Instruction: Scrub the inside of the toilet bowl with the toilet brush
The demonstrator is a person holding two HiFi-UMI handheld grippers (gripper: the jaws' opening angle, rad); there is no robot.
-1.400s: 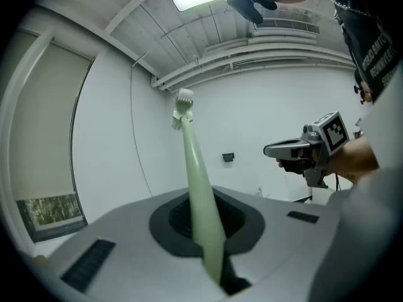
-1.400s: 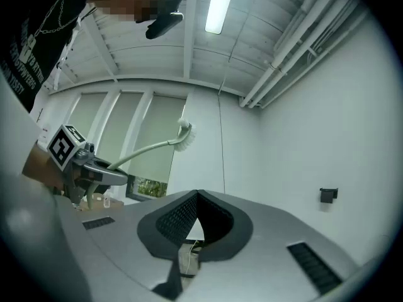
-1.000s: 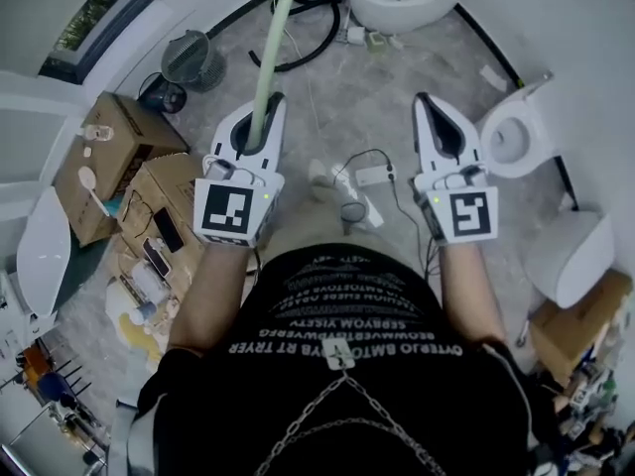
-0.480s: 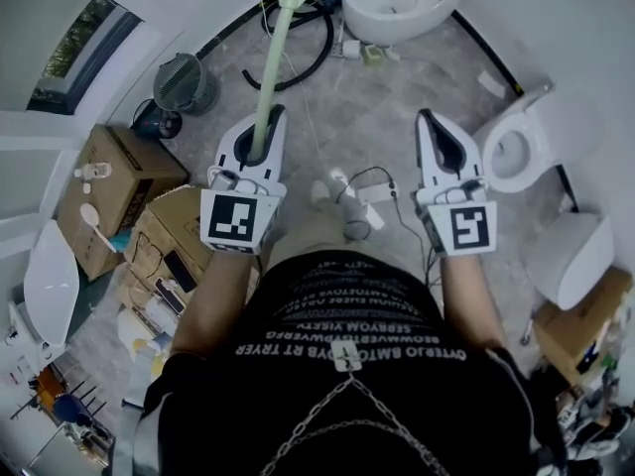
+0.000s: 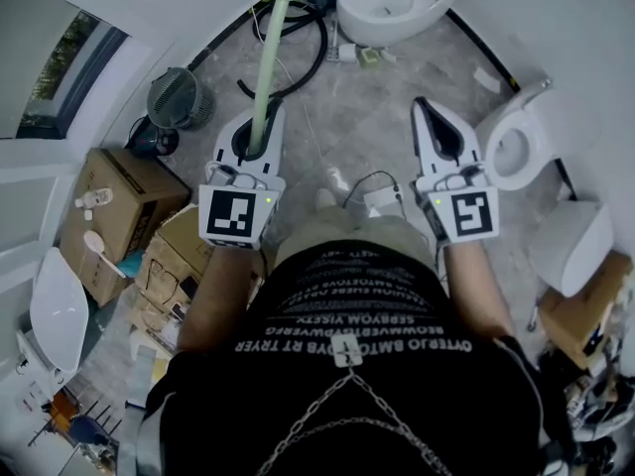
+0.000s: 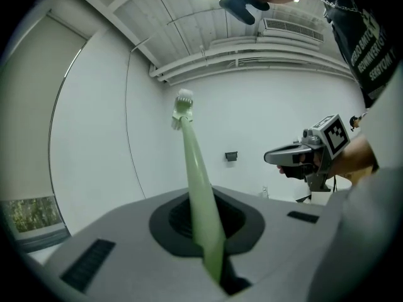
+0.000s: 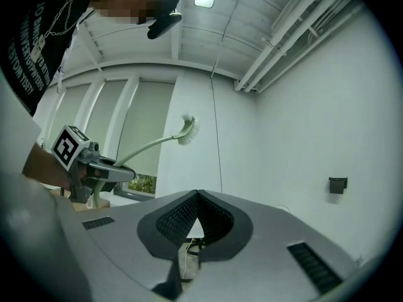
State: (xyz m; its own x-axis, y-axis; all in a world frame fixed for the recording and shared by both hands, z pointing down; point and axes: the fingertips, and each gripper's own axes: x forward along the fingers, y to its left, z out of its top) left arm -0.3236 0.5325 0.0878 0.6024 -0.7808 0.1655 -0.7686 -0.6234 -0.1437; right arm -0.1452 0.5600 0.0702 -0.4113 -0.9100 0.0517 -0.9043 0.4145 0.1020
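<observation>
My left gripper (image 5: pixel 263 122) is shut on the pale green handle of the toilet brush (image 5: pixel 270 58), which points up and away from me. In the left gripper view the handle (image 6: pixel 200 194) rises from between the jaws to the white bristle head (image 6: pixel 182 106), tilted slightly left. My right gripper (image 5: pixel 433 117) is shut with nothing between its fingers; its jaws meet at the tip (image 7: pixel 196 195). An open toilet bowl (image 5: pixel 514 145) stands on the floor to the right of it. Another toilet (image 5: pixel 392 0) sits at the far end of the floor.
Cardboard boxes (image 5: pixel 124 201) and a round fan (image 5: pixel 174 95) stand at the left. A black hose (image 5: pixel 316 43) loops near the far toilet. Cables (image 5: pixel 372 191) lie on the floor by my feet. More white toilet parts (image 5: pixel 575 251) rest at the right and at the left (image 5: pixel 55 310).
The view has shifted forward and slightly left over the floor. Both grippers keep nearly the same pose, the left still holding the brush upright.
</observation>
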